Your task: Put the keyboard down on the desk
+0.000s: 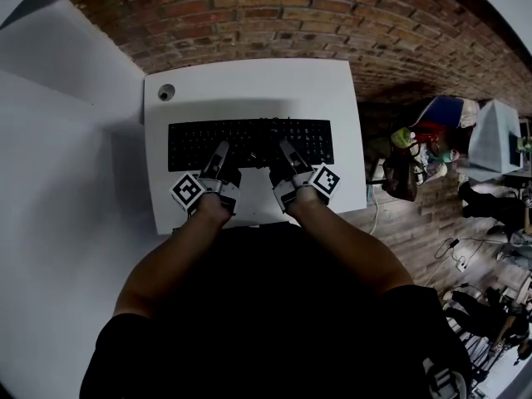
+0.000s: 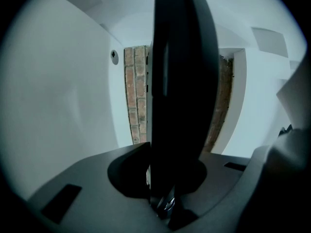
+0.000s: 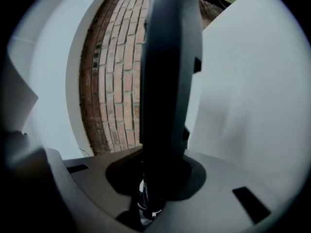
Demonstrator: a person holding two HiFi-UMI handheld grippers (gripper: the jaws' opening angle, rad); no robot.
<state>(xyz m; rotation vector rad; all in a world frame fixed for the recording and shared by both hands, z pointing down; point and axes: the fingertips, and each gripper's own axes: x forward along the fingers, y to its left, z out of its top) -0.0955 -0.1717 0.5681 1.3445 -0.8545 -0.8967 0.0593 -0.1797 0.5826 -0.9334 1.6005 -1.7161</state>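
A black keyboard lies level over the white desk, its long side across the view. My left gripper is shut on its near edge left of the middle. My right gripper is shut on the same edge right of the middle. In the left gripper view the keyboard stands edge-on between the jaws. A strip of brick shows between it and the desk top, so the two are apart there. The right gripper view shows the keyboard edge-on too, with the desk top close beside its underside.
A round cable hole sits at the desk's far left corner. Brick runs beyond the desk's far edge. White panels stand to the left. On the right are a dark bag, a white box and cables.
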